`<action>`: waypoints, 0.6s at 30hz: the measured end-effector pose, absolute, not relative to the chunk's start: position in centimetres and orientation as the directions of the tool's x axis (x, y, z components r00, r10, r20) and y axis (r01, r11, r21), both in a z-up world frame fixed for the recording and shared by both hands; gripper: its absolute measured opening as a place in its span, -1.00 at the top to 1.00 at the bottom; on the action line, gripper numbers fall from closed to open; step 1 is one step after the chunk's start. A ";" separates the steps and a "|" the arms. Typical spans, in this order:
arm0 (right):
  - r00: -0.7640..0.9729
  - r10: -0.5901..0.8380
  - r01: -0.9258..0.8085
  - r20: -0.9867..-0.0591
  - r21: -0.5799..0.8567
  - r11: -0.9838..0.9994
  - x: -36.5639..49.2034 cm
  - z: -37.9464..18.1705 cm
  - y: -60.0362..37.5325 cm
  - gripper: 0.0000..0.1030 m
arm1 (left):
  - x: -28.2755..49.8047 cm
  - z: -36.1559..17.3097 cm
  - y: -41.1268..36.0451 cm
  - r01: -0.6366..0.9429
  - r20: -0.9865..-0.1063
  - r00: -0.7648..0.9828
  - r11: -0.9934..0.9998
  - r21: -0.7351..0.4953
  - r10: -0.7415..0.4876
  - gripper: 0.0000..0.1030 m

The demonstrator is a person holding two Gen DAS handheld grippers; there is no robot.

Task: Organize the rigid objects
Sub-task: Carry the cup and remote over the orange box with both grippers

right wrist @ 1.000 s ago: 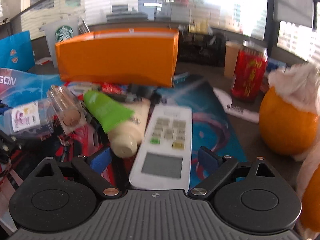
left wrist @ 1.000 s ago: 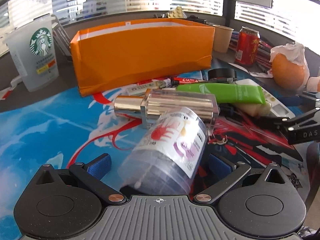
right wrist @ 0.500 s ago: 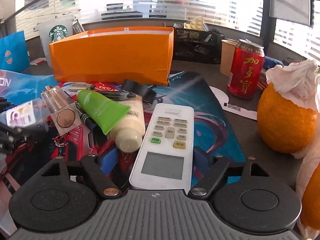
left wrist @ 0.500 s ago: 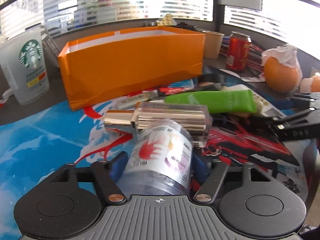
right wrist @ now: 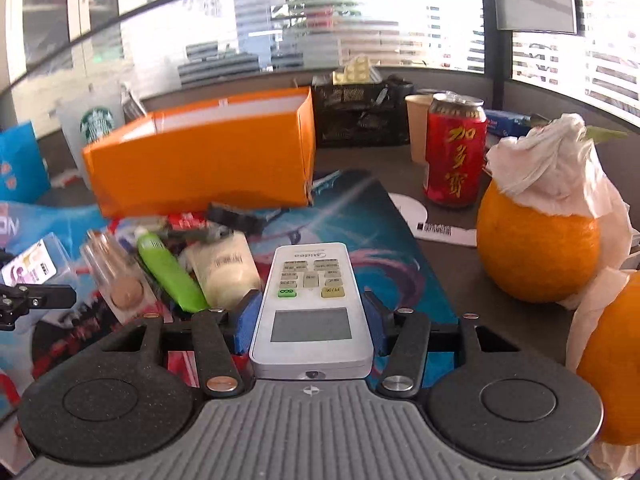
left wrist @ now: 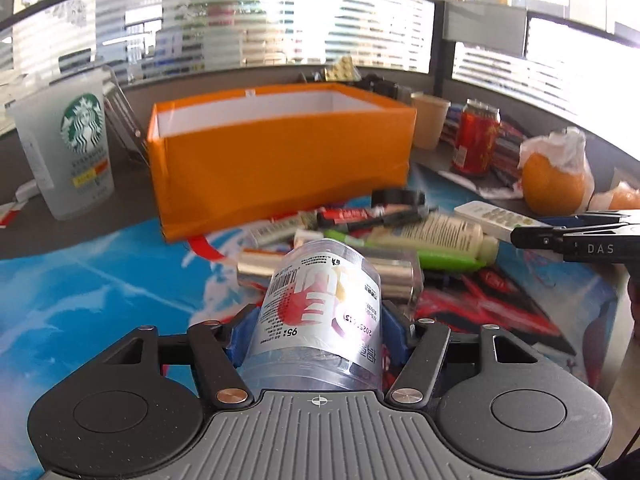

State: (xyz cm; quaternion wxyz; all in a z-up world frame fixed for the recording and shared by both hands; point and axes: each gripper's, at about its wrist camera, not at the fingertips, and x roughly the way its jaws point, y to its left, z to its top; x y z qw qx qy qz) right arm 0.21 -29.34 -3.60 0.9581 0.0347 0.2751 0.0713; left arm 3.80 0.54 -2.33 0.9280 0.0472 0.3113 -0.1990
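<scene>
gaping orange box [left wrist: 280, 160], white-lined interior

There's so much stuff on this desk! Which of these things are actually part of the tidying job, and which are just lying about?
Part of the job:
- clear labelled bottle, between the closing left gripper jaws
- white remote, between the closing right gripper jaws
- orange box, open-topped, the likely destination
- green tube

Probably just lying about:
- Starbucks cup
- red can
- orange
</scene>
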 end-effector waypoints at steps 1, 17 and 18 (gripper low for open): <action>0.841 0.163 -0.121 -0.515 0.115 0.986 0.2 -3.3 -29.4 0.02 | 3.8 -1.9 0.7 0.397 -0.589 0.733 0.917 -0.036 -0.341 -0.22; 0.890 0.269 -0.241 -0.369 0.123 0.963 3.7 2.4 -26.9 0.02 | 7.7 4.9 1.6 0.361 -0.487 0.813 0.933 -0.009 -0.319 -0.23; 0.890 0.279 -0.251 -0.360 0.123 0.960 4.2 2.8 -26.6 0.02 | 8.2 5.3 1.5 0.363 -0.485 0.814 0.932 -0.004 -0.319 -0.23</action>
